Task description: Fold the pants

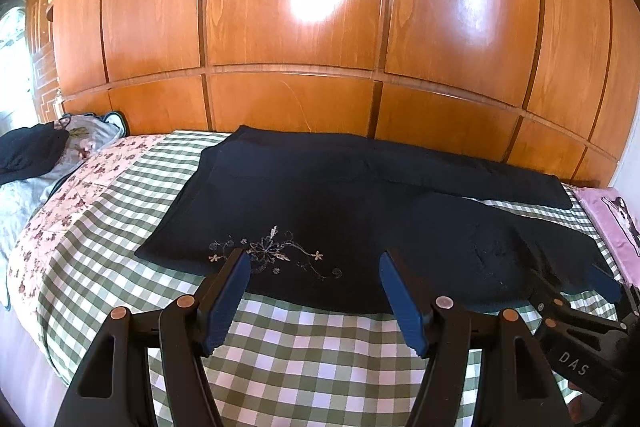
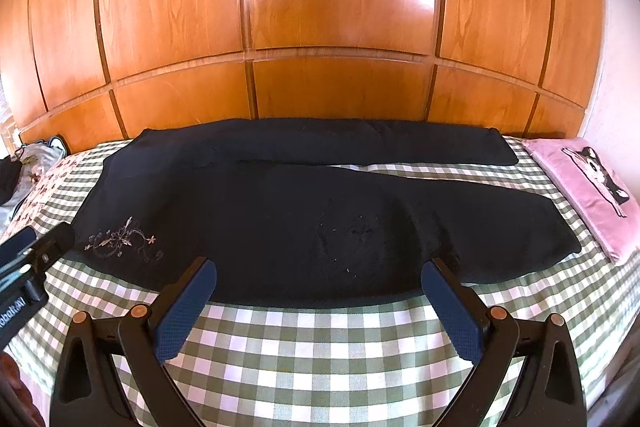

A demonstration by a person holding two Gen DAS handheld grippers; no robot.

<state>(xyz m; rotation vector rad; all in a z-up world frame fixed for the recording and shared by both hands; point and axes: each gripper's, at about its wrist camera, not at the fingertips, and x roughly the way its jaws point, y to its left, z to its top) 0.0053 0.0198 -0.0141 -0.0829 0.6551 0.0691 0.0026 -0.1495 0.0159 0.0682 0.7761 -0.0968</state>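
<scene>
Both claws hover with jaws apart, empty, over the checked bedspread (image 2: 320, 347): the left gripper (image 1: 314, 259) before the embroidered waist, the right gripper (image 2: 320, 269) before the near leg. Just ahead the dark pants (image 2: 280, 211) lie flat, legs splayed rightward. Folding seems not yet begun; next, pinch the near edge and carry it onto the far leg.
</scene>
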